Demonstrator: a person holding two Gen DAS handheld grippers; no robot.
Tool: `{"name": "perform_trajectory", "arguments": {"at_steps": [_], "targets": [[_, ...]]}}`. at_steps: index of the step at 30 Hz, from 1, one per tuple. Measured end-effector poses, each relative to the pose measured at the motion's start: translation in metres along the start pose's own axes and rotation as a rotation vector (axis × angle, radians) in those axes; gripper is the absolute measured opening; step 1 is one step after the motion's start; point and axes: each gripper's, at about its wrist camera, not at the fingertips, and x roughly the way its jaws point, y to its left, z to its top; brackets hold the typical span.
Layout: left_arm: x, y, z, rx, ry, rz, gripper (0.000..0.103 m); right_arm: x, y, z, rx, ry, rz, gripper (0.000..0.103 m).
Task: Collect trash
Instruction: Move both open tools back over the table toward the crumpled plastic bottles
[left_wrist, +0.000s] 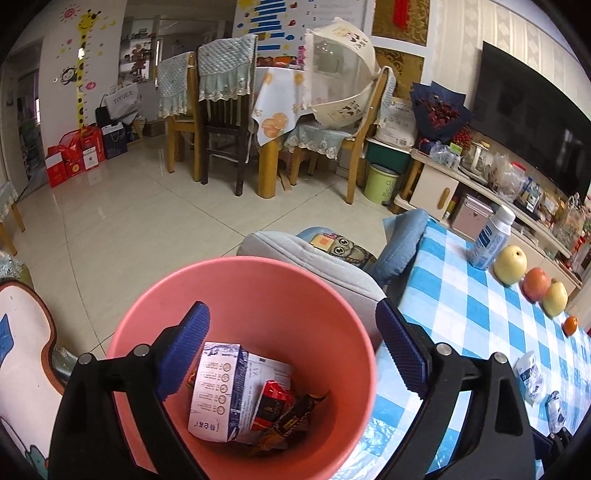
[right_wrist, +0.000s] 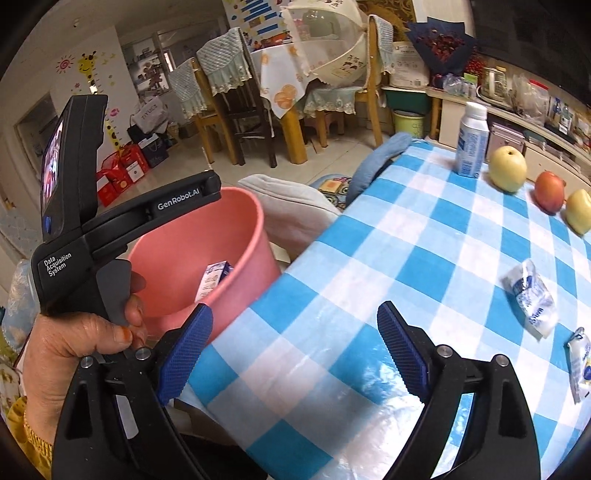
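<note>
Left gripper hangs over the pink bin and right gripper over the checked worktop, both jaws open, empty.

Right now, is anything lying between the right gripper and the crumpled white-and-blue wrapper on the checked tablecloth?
Nothing visible. The right gripper stands open and empty over the tablecloth, and only bare cloth runs from it to the crumpled wrapper. The fruit and the bottle stand further back, off that line.
</note>
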Motion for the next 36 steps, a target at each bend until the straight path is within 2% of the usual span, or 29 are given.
{"name": "perform_trajectory", "arguments": {"at_steps": [19, 36], "targets": [[-0.007, -0.07, -0.012, 0.155, -0.008, -0.082, 0.092, -0.025, -0.053, -0.017, 0.072, -0.032, -0.048, 0.094], [-0.01, -0.132, -0.029, 0.28, -0.003, -0.11, 0.092, -0.069, -0.117, -0.032, 0.176, -0.122, -0.095, 0.095]]}}
